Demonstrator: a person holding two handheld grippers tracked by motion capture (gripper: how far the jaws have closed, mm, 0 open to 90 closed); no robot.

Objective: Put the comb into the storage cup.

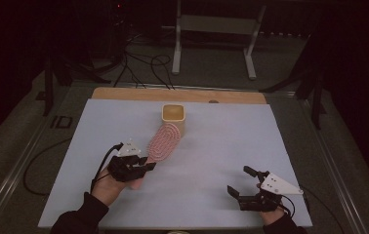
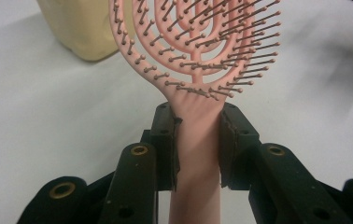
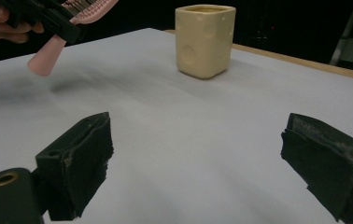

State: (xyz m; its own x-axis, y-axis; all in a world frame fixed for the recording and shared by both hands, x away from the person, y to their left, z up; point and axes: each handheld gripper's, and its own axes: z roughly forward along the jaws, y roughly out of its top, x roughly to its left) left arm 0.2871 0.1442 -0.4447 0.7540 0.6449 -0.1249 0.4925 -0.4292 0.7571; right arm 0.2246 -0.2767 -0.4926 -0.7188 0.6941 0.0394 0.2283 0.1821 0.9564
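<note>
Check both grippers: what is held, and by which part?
The left gripper clamps the pink hairbrush by its handle, just below the bristled head. The right gripper is open, holding nothing.

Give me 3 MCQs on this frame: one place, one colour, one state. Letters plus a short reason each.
1. Where does the hairbrush's head lie relative to the cup?
A. Inside the cup
B. Just in front of the cup, on the person's side
C. Far off at the table's right edge

2. What colour is the hairbrush?
A. Pink
B. Blue
C. Black

3. How do the right gripper's jaws stand?
A. Shut on the cup
B. Shut on the hairbrush
C. Open, with nothing between them

Answers:
1. B: in the high view the hairbrush reaches up toward the near side of the cup.
2. A: the left gripper clamps a pink handle with a pink bristled head.
3. C: the right gripper shows its jaws wide apart over the bare white table cover.
</note>
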